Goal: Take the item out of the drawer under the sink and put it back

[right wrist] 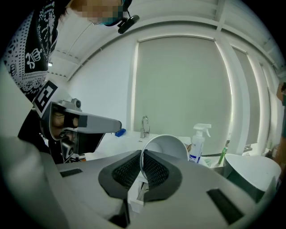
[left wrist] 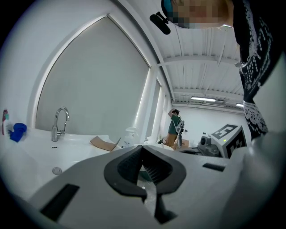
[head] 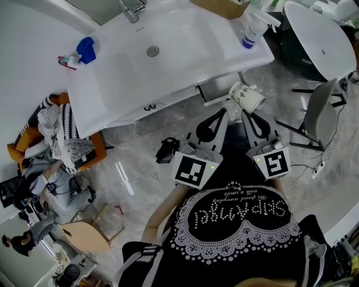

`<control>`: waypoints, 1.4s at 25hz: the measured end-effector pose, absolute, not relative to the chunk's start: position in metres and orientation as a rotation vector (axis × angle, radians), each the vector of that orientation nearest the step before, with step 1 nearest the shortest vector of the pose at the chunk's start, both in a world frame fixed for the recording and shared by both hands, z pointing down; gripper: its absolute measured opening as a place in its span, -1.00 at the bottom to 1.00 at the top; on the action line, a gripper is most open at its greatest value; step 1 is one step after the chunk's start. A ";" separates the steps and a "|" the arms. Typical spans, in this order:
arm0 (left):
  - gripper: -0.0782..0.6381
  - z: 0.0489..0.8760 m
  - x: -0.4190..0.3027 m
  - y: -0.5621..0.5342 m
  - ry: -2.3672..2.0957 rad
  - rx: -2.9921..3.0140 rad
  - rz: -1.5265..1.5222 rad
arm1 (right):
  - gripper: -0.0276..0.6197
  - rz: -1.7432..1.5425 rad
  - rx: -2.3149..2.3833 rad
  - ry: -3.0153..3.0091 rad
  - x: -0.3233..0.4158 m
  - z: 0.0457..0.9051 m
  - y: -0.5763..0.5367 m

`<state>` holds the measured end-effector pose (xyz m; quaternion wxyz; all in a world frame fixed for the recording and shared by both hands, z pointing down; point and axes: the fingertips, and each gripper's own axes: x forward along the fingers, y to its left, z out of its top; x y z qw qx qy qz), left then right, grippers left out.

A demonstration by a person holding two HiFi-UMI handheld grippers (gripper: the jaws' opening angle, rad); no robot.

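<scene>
A white paper cup (head: 247,96) with dark print hangs tilted in front of the white sink cabinet (head: 140,109), mouth toward me. My right gripper (head: 247,112) is shut on its rim. In the right gripper view the cup (right wrist: 166,146) has its thin wall pinched between the ribbed pads (right wrist: 153,171). My left gripper (head: 222,112) floats just left of the cup, shut and holding nothing. In the left gripper view its jaw tips (left wrist: 143,149) meet. The white basin (head: 168,39) lies beyond both grippers. I cannot make out the drawer's state.
A spray bottle (head: 252,31) and cardboard (head: 221,7) sit at the sink's right end, a blue item (head: 86,49) at its left, the faucet (head: 132,10) behind. An orange basket of clothes (head: 56,134) stands left, a black object (head: 167,150) on the floor, a white chair (head: 322,112) right.
</scene>
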<state>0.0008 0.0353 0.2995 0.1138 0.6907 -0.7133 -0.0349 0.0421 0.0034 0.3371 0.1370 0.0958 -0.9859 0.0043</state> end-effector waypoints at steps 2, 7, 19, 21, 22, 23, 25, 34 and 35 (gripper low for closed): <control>-0.77 0.301 0.001 0.036 -2.083 2.023 -0.093 | -0.83 0.020 0.278 -2.844 0.041 0.339 0.004; -0.77 0.304 0.000 0.036 -2.079 1.976 -0.148 | -0.83 -0.008 0.276 -2.823 0.041 0.341 0.001; -0.77 0.314 -0.001 0.045 -2.097 1.835 -0.221 | -0.83 -0.402 0.199 -2.606 0.055 0.369 -0.009; -0.77 0.315 -0.002 0.048 -2.106 1.818 -0.219 | -0.84 -0.464 0.189 -2.576 0.055 0.372 -0.010; -0.77 0.316 -0.002 0.049 -2.107 1.814 -0.216 | -0.83 -0.496 0.190 -2.567 0.054 0.374 -0.011; -0.77 0.317 -0.001 0.050 -2.107 1.810 -0.212 | -0.83 -0.528 0.193 -2.559 0.053 0.376 -0.013; -0.77 0.318 -0.001 0.051 -2.112 1.800 -0.210 | -0.83 -0.593 0.189 -2.534 0.053 0.380 -0.017; -0.77 0.326 -0.008 0.063 -2.120 1.730 -0.213 | -0.84 -0.795 0.071 -2.372 0.041 0.436 -0.028; -0.77 0.326 -0.008 0.064 -2.121 1.725 -0.212 | -0.84 -0.801 0.059 -2.357 0.039 0.444 -0.030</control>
